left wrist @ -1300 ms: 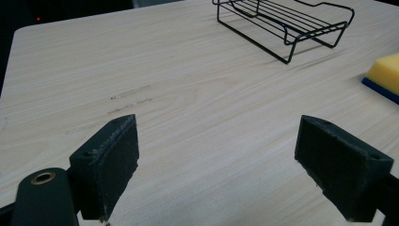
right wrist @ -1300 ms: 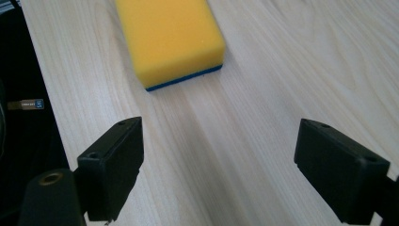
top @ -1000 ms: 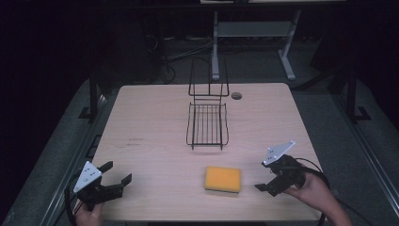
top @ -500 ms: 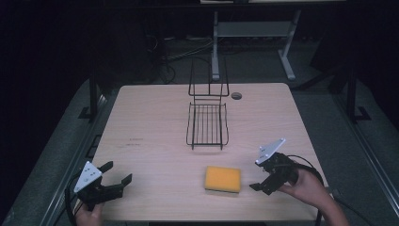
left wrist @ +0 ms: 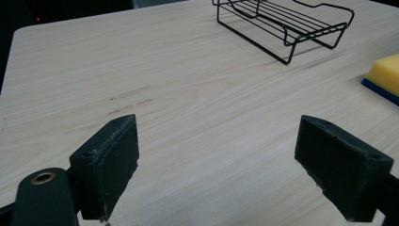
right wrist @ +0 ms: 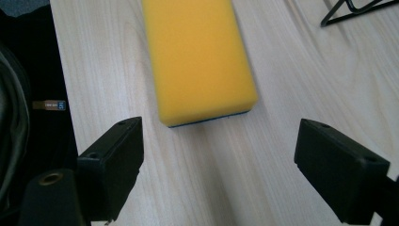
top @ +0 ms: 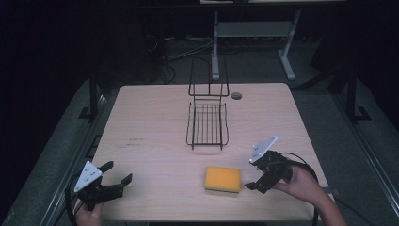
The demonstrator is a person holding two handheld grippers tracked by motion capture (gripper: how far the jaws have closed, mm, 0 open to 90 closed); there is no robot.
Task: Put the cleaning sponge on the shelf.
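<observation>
Two grippers stand with jaws wide apart, empty. The yellow sponge point(right wrist: 200, 59) lies flat just ahead of the right gripper point(right wrist: 219, 165), centred between its jaws. It looks light and soft, so pinch its long sides gently. The left gripper point(left wrist: 230, 169) faces bare table point(left wrist: 188, 108).

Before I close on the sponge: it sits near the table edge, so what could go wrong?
1. The right gripper is open just short of the yellow sponge; closing now would likely pinch air.
2. Pushing forward could slide the sponge instead of straddling it.
3. A low approach might scrape the table.
</observation>
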